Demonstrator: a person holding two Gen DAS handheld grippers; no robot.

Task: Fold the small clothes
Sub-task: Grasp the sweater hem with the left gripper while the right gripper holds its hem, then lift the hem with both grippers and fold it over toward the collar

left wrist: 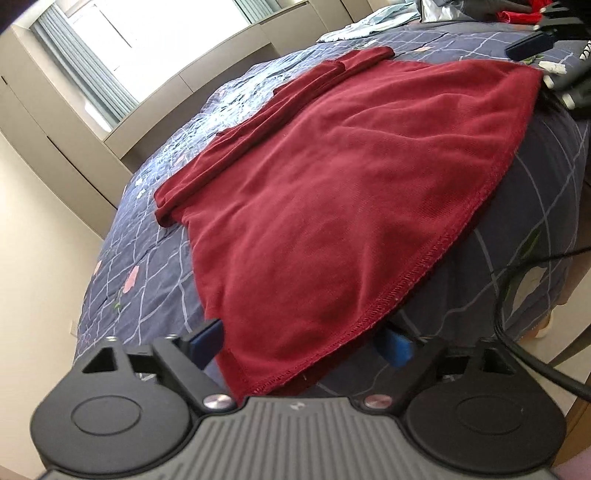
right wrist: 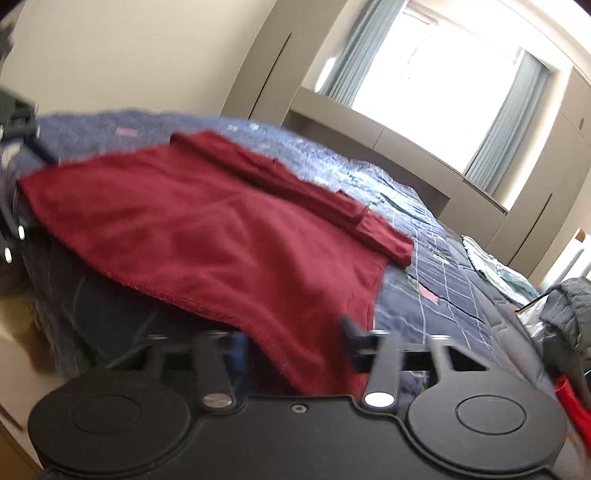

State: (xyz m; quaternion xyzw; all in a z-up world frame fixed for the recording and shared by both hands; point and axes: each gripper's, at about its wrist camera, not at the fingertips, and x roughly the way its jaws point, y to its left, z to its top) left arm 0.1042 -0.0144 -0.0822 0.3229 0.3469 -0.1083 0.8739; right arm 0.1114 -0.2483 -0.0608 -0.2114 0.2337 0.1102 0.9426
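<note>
The dark red garment (left wrist: pixel 332 192) lies spread flat on the navy grid-patterned bedspread (left wrist: pixel 147 266), with its stitched hem (left wrist: pixel 424 273) at the bed edge nearest you. Its long axis runs from that hem away across the bed towards the window (left wrist: pixel 107 26), so the hem points at you and the far end points at the window wall. A folded sleeve (left wrist: pixel 258 122) lies along the far side of the body, roughly parallel to the hem.

Your left gripper (left wrist: pixel 299 347) sits at one hem corner. Its jaws stand wide, one blue pad (left wrist: pixel 207 343) on each side of the corner cloth, and neither pad presses on the fabric.

Your right gripper (right wrist: pixel 295 347) sits at the other hem corner. In the right wrist view the garment (right wrist: pixel 207 236) runs away from it in the same way, with the sleeve (right wrist: pixel 295 195) on the window side. Its jaws stand at a narrower gap, with the hem corner (right wrist: pixel 291 354) between them. The frame is blurred, so you cannot tell whether the pads have closed on the cloth.

Beyond the garment, light blue clothing (right wrist: pixel 495 266) and a grey jacket (right wrist: pixel 569 306) lie on the bedspread (right wrist: pixel 443 288).
</note>
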